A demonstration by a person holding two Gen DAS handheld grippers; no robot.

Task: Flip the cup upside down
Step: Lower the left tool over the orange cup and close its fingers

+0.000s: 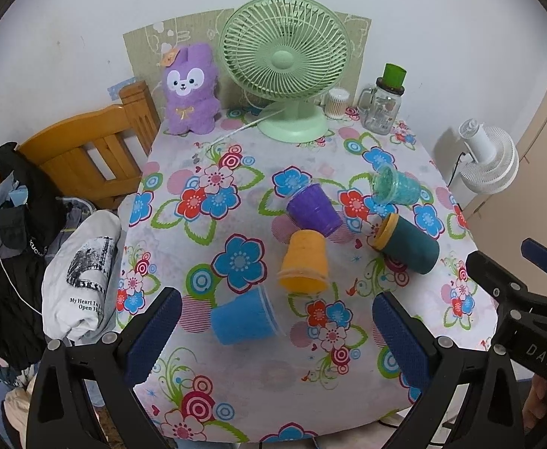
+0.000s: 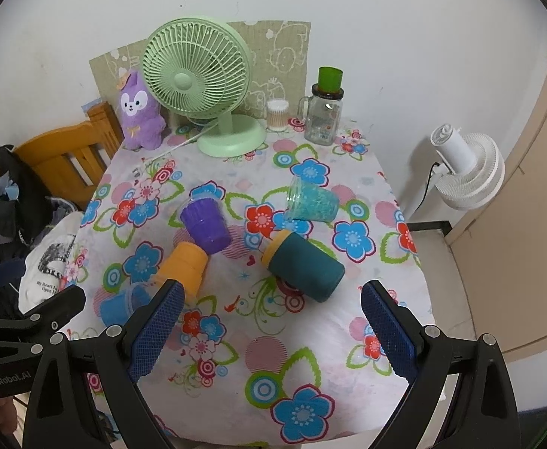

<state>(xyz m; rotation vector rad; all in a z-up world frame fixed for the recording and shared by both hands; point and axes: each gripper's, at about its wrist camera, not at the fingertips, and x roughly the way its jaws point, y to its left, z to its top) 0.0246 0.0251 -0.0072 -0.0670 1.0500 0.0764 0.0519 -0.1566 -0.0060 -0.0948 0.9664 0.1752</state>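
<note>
Cups: five lie on their sides mid-table; all look light, thin, slick plastic; grip across the wall, gently
Left gripper (image 1: pixel 277 331): fingers wide, empty
Right gripper (image 2: pixel 269 331): fingers wide, empty
Blue cup (image 1: pixel 243 316): nearest, left
Orange cup (image 1: pixel 303 258): beyond it
Teal cup (image 2: pixel 305 265): right, stiffer-looking

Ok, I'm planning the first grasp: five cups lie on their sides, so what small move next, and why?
Probably ease the left gripper forward around the blue cup: it lies on its side nearest, between the open fingers, and nothing is held yet.
</note>
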